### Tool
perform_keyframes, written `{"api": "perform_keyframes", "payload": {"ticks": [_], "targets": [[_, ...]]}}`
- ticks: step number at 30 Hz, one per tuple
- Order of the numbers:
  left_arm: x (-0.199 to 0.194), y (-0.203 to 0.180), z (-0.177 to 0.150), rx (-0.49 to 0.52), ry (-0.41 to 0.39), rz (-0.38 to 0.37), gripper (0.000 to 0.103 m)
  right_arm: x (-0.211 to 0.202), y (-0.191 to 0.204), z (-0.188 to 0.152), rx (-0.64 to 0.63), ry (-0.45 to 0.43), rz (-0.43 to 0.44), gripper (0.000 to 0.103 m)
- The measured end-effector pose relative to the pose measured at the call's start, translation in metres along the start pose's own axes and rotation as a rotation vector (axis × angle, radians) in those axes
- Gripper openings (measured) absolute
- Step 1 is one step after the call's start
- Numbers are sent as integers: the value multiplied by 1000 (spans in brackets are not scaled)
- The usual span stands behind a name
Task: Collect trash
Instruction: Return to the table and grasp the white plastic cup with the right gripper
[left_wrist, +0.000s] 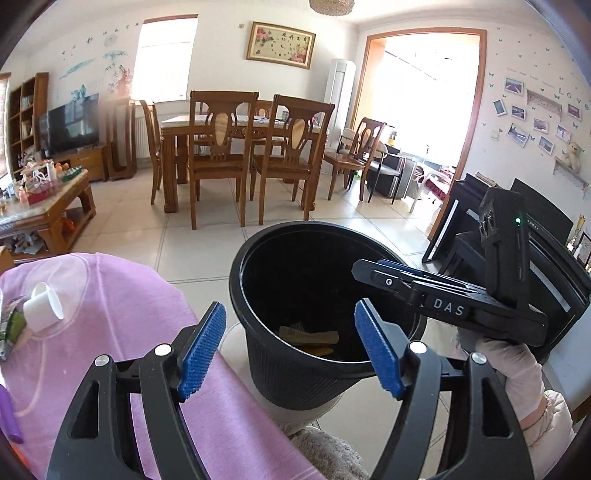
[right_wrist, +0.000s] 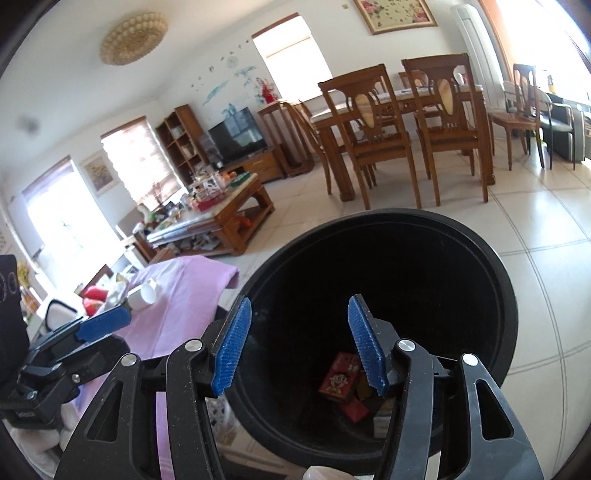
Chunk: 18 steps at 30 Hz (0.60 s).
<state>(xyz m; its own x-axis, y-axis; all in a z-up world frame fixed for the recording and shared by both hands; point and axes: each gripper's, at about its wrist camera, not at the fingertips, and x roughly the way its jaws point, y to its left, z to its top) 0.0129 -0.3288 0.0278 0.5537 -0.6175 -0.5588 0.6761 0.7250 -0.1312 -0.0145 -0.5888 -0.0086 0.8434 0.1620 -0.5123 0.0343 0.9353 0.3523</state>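
A black round bin (left_wrist: 295, 369) stands beside a table under a purple cloth (left_wrist: 122, 295). Yellowish scraps (left_wrist: 310, 341) lie at its bottom; the right wrist view shows the bin (right_wrist: 495, 302) with red packets (right_wrist: 340, 376) inside. My left gripper (left_wrist: 290, 341) is open and empty at the bin's near edge. My right gripper (right_wrist: 299, 341) is open and empty above the bin mouth; it also shows in the left wrist view (left_wrist: 388, 275). A white cup (left_wrist: 44, 306) and a green wrapper (left_wrist: 13, 325) lie on the cloth.
A purple object (left_wrist: 9, 417) lies at the cloth's left edge. Red items (right_wrist: 92, 297) lie at the cloth's far end. A cluttered wooden coffee table (left_wrist: 44, 206), dining table with chairs (left_wrist: 240, 147) and a black piano (left_wrist: 517, 240) stand around on the tiled floor.
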Motion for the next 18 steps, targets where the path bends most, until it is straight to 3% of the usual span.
{"api": "perform_keyframes", "payload": {"ticks": [5, 9, 18], "targets": [[-30, 29, -6, -32, -32, 38, 73, 12, 48, 5, -56, 10, 39, 60], [-53, 62, -14, -81, -60, 101, 79, 30, 92, 10, -110, 25, 79, 61], [-101, 186, -34, -240, -67, 298, 79, 83, 192, 12, -220, 96, 179, 61]]}}
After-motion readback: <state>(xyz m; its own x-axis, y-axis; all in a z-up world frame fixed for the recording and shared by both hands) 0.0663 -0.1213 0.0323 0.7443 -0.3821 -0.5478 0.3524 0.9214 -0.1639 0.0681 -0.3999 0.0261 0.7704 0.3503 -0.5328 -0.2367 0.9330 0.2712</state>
